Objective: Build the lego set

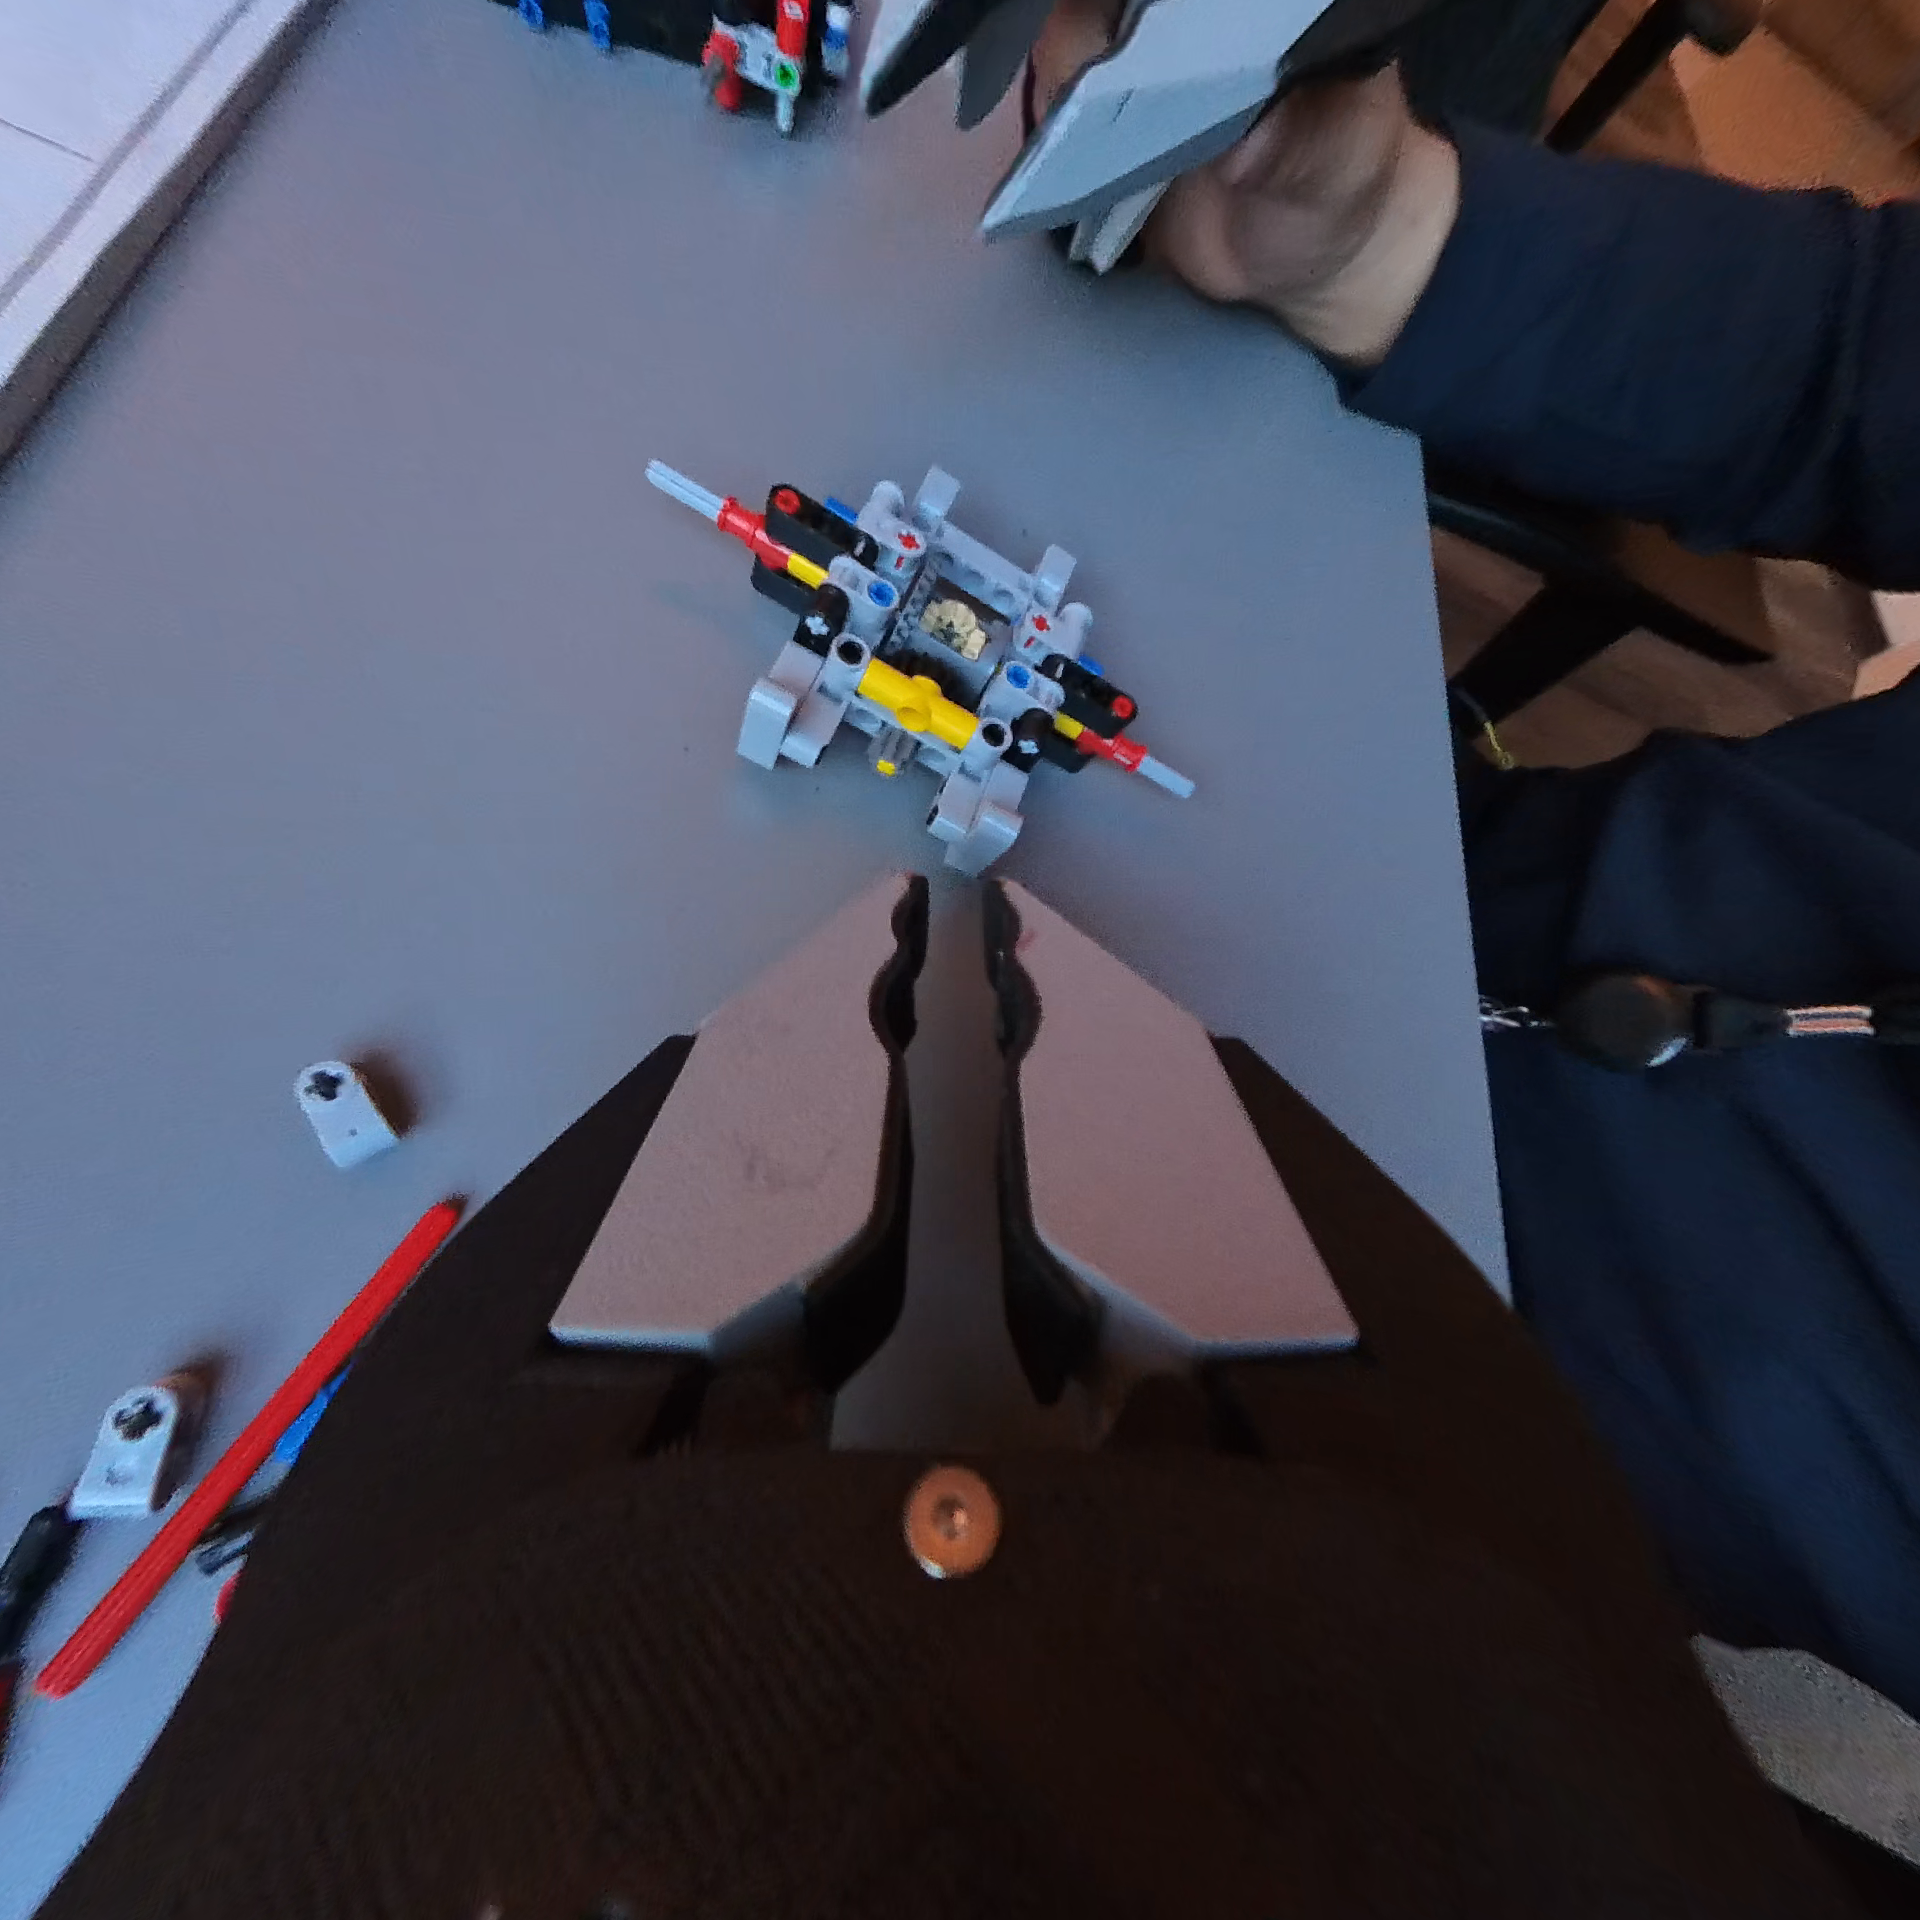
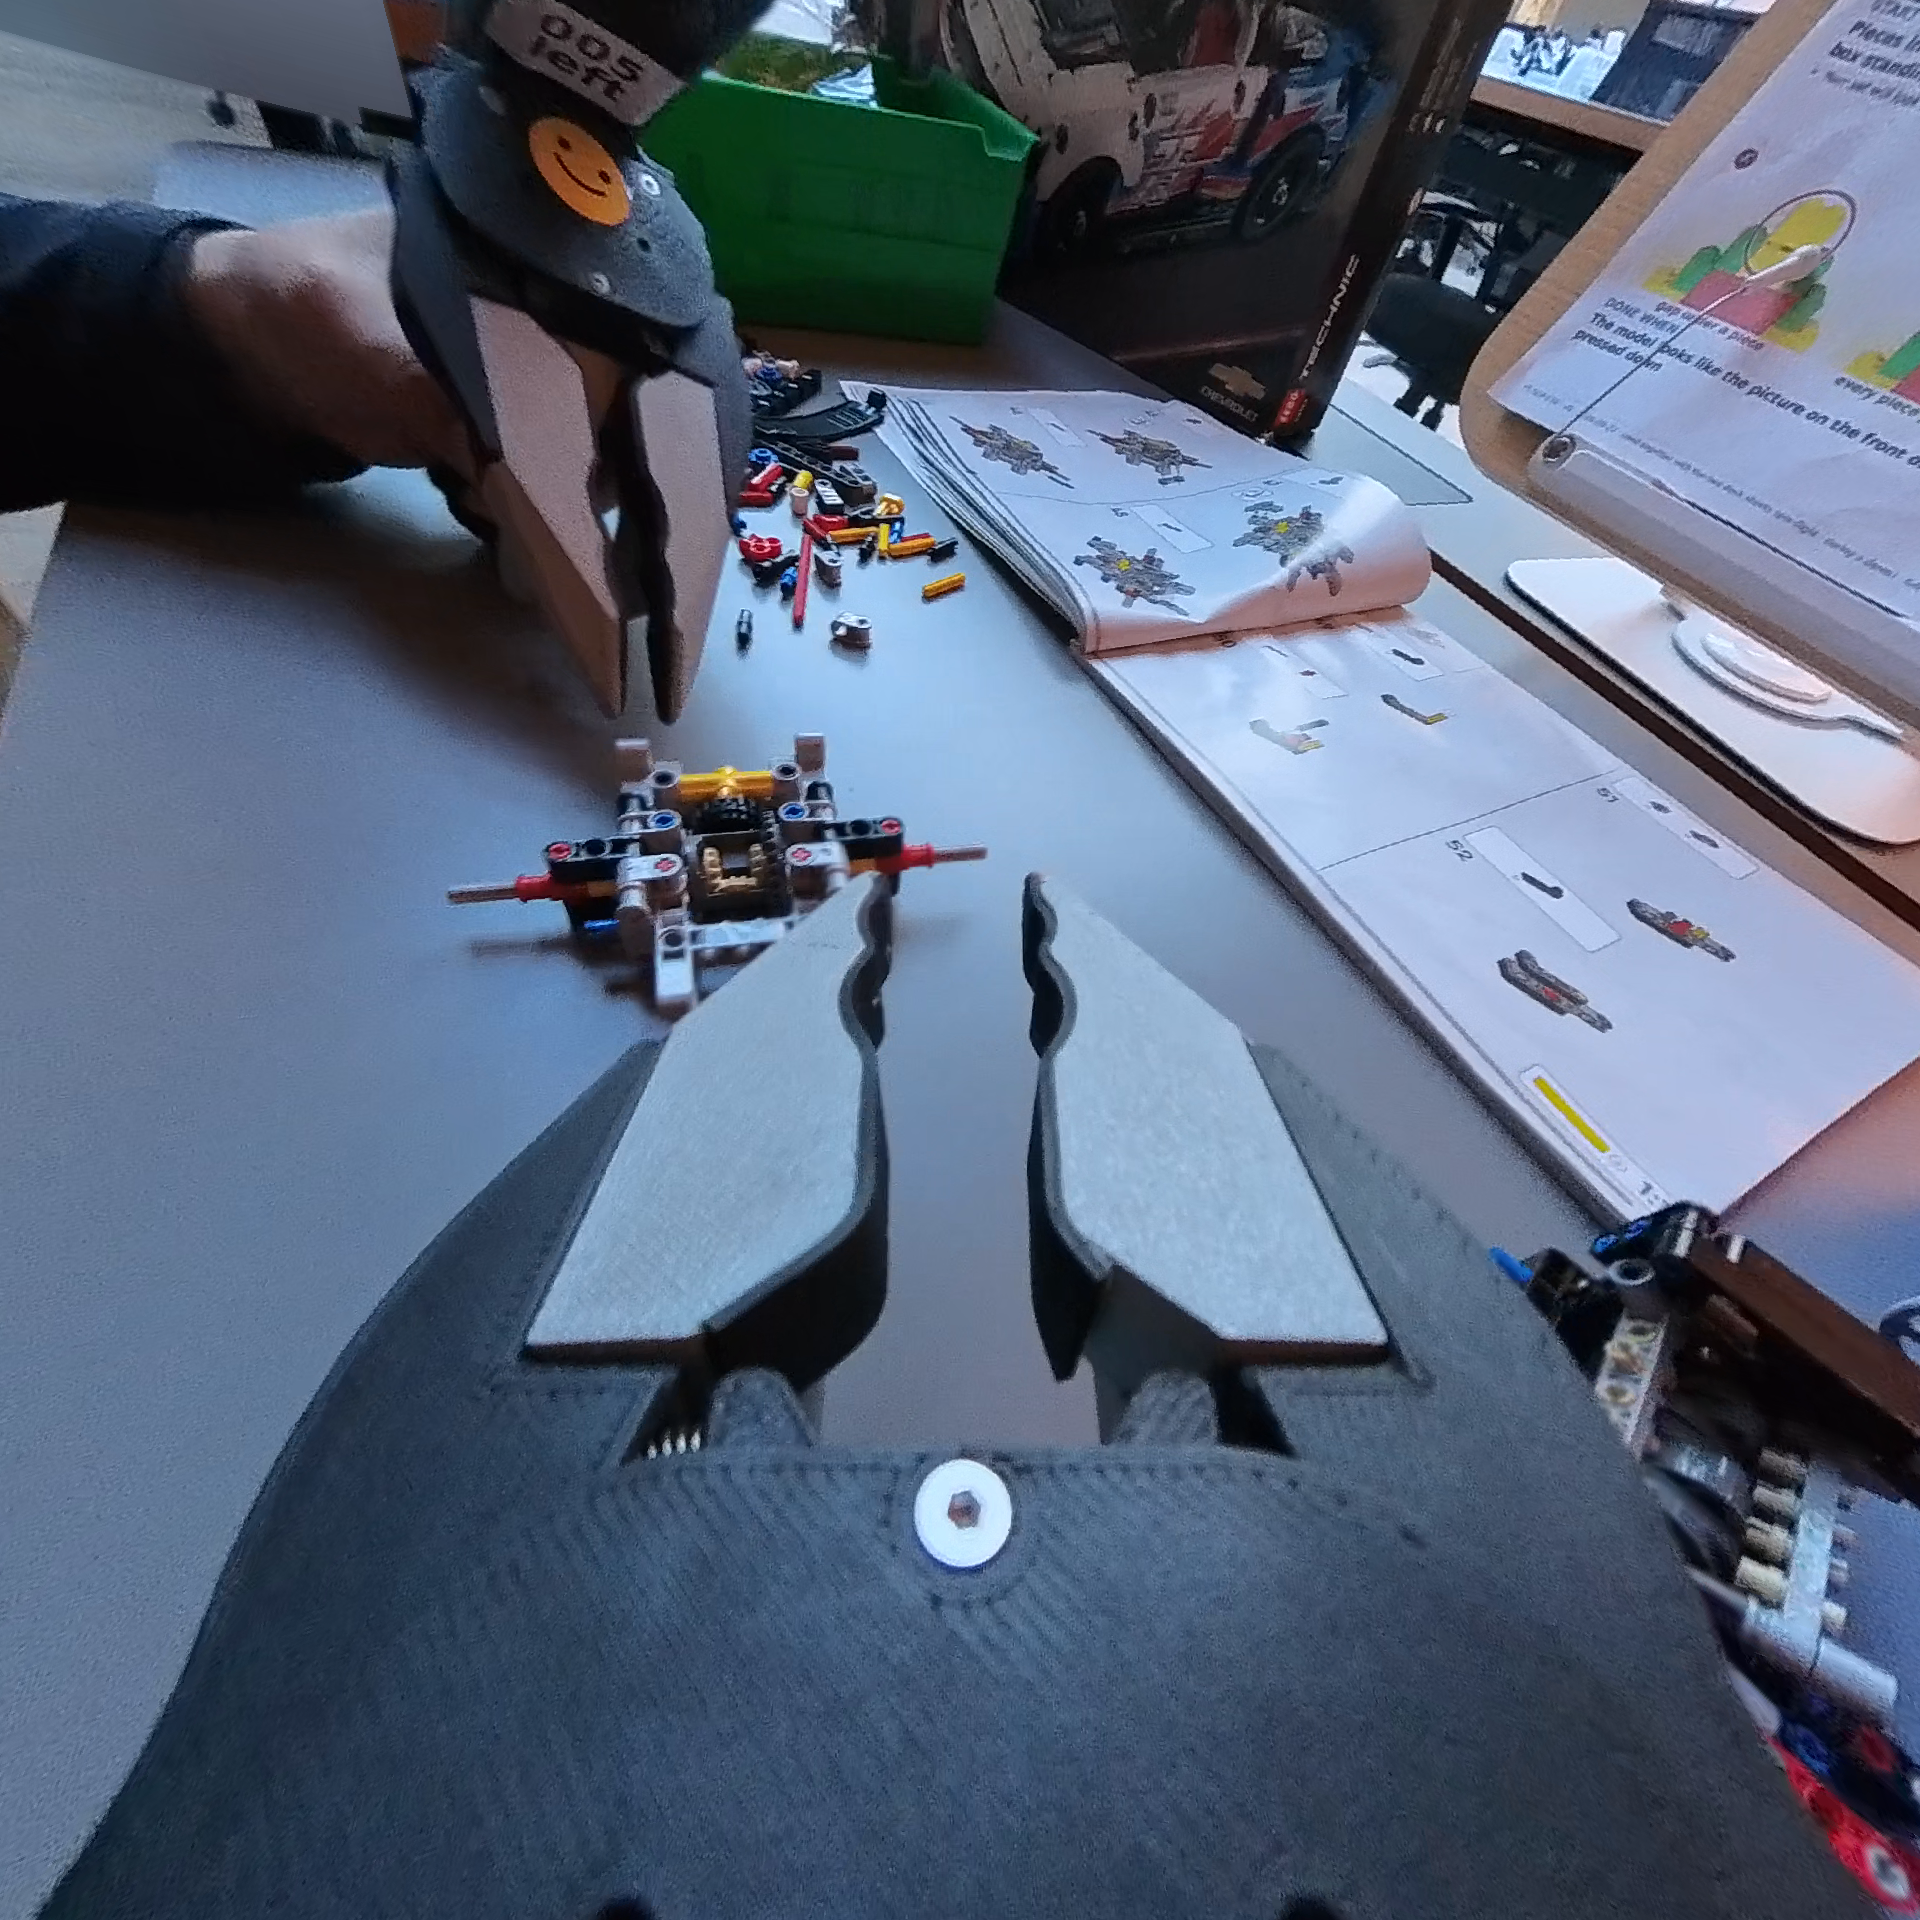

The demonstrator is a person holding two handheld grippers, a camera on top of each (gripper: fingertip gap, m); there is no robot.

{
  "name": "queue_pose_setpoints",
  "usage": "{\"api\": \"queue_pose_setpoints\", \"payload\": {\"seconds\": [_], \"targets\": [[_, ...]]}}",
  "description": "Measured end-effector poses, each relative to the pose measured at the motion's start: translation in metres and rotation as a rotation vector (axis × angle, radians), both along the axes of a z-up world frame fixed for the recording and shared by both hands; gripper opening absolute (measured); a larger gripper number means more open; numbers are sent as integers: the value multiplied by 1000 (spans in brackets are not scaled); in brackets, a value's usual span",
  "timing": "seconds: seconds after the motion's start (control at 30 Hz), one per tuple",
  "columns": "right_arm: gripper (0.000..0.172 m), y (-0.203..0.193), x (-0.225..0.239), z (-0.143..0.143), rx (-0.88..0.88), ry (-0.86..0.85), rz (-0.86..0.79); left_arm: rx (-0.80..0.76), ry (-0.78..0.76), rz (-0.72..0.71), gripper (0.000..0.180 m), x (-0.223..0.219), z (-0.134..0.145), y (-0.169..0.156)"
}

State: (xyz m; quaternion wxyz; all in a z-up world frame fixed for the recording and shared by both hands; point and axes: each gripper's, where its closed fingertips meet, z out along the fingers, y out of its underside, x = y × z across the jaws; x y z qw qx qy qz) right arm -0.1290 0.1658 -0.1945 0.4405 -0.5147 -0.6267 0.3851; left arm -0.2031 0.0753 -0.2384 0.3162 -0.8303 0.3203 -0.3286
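A small building-brick assembly (image 1: 914, 644) of grey, black, yellow and red pieces, with axles sticking out both sides, lies on the grey table (image 1: 416, 623). My left gripper (image 1: 951, 883) hovers just short of its near grey corner; the jaws stand narrowly apart with nothing between them. The right wrist view shows it (image 2: 639, 712) above the assembly's far side (image 2: 717, 862), also empty. My right gripper (image 2: 958, 888) is open and empty, its left finger (image 2: 790, 987) in front of the assembly's right end. It shows at the top of the left wrist view (image 1: 1132, 135).
Two loose grey connectors (image 1: 343, 1112) (image 1: 135, 1449) and a red axle (image 1: 249, 1444) lie at left. A pile of small pieces (image 2: 831, 520), an open instruction booklet (image 2: 1351, 727), a green bin (image 2: 852, 208), a product box (image 2: 1226, 208) and a screen on a stand (image 2: 1714, 675) stand beyond. The table edge (image 1: 1455, 831) runs at right. About 12 cm separates my left fingertips from my right. My left gripper's tips are some 12 cm from the red axle (image 1: 249, 1444).
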Motion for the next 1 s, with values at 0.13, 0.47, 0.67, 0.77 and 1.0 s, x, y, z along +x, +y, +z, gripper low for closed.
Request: {"api": "queue_pose_setpoints", "payload": {"seconds": [0.13, 0.47, 0.67, 0.77, 1.0], "targets": [[26, -6, 10, -1, 17, -2, -5, -25, -8, -77, 8, 13, -2, -10], [36, -4, 17, -5, 71, -30, -97, 62, 49, -19, 9, 7, 1, -1], [45, 8, 21, -1, 35, -6, -171, 211, 128, 77, 19, -2, 12, 11], [47, 17, 21, 0, -29, 4, -185, 218, 180, 58, 19, 4, 8, 9], [50, 42, 2, 5, -21, 36, -197, 250, 322, 57, 18, 1, -3, 10]]}}
